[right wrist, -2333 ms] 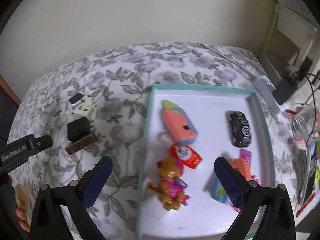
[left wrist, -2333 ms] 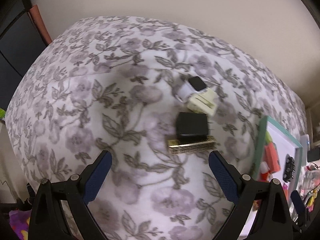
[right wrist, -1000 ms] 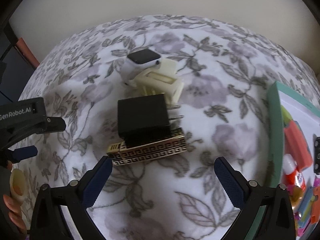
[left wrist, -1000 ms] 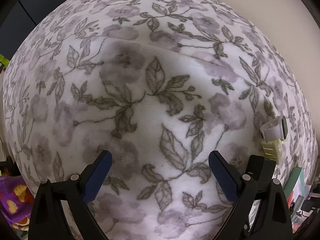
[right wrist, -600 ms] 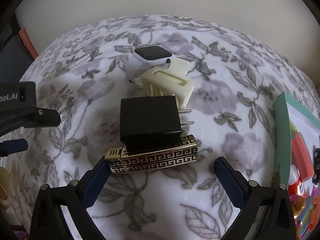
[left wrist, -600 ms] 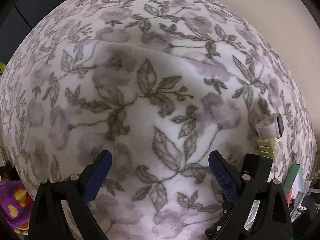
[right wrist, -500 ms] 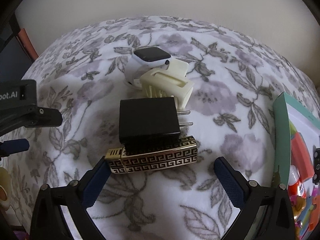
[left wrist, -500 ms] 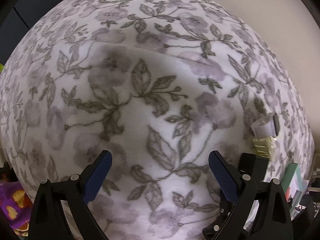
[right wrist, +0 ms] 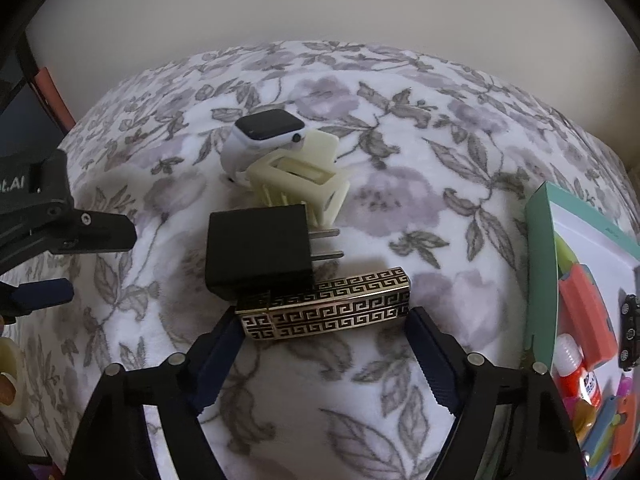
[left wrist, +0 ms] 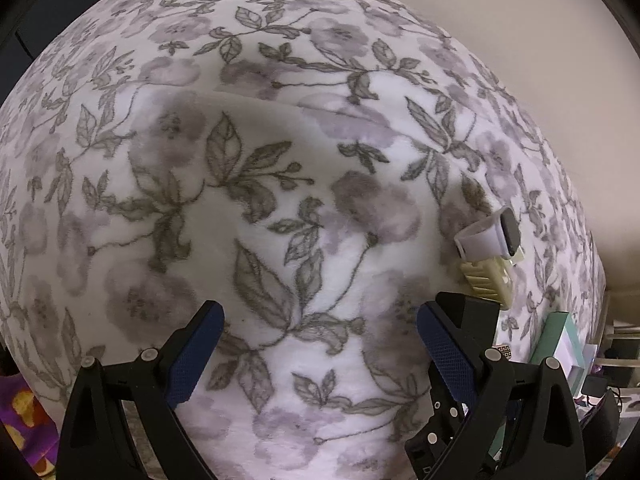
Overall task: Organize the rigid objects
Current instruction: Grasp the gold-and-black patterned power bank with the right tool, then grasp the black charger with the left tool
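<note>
Right wrist view: fingers closing around the patterned lighter

Right wrist view has the gold-and-black patterned lighter [right wrist: 326, 304] lying between the right gripper [right wrist: 324, 332] fingers, which have just been narrowing; whether the pads press it, I can't tell. Touching it behind sits a black charger [right wrist: 258, 250], then a cream hair clip [right wrist: 300, 184] and white smartwatch [right wrist: 266, 138], mid floral worktop [right wrist: 400, 200]. At the worktop's right edge, a teal tray [right wrist: 542, 272]. Left gripper [left wrist: 320, 354] fingers spread, nothing between.
</note>
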Demonstrator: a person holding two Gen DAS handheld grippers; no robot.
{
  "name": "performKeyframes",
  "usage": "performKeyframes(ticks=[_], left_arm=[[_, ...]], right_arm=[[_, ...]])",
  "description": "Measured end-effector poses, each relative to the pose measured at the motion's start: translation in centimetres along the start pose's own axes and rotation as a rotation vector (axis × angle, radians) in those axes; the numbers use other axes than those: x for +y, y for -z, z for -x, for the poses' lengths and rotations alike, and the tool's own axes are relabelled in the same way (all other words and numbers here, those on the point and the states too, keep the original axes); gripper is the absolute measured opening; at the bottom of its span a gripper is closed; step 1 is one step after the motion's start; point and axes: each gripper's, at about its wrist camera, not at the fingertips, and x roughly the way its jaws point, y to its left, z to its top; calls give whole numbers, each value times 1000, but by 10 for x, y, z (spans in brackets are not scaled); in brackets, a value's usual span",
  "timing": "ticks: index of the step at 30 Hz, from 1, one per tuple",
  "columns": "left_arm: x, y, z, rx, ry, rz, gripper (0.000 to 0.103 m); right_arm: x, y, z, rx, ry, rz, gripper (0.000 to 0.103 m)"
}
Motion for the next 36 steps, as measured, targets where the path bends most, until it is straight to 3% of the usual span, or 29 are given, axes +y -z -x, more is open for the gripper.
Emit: performKeyframes(ticks=[10,18,36], left_arm=[[-9,3,-4,7,61,-4,97],[-38,3,-13,6,134,-48,97],[-84,12,-28,-8,182,-156,97]], right_arm=[[-29,-5,4,0,-12,-87,83],[-52,-7,7,4,-17,-157,83],[-85,-19,46,-80,-31,-201,83]])
